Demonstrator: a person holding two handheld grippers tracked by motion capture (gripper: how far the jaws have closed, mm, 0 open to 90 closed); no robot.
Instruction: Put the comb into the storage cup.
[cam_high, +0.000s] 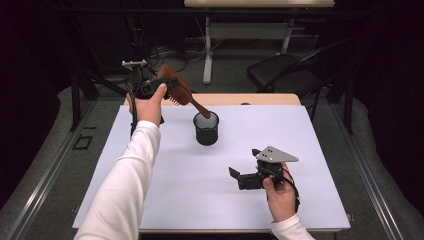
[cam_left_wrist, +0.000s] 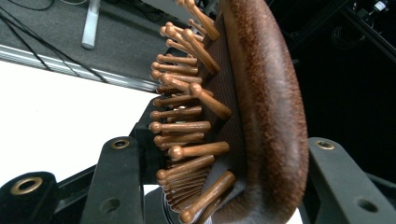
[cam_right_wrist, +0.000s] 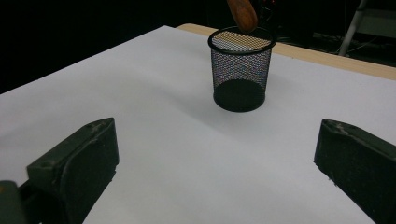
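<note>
Hairbrush (cam_left_wrist: 252, 116) head clamped between left gripper's (cam_high: 150, 87) jaws; handle over cup (cam_high: 206, 128).

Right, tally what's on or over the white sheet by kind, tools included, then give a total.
Wooden hairbrush, clamped in the left tool: 1
Black mesh cup: 1
Handheld tools, counting the right tool, jaws apart: 2
Total: 4

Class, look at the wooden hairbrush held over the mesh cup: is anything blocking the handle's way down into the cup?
Nothing visible does. The left gripper is shut on the head of the hairbrush, whose handle tip hangs at the open rim of the mesh cup. The cup looks empty in the right gripper view, and the right gripper stays well aside.
</note>
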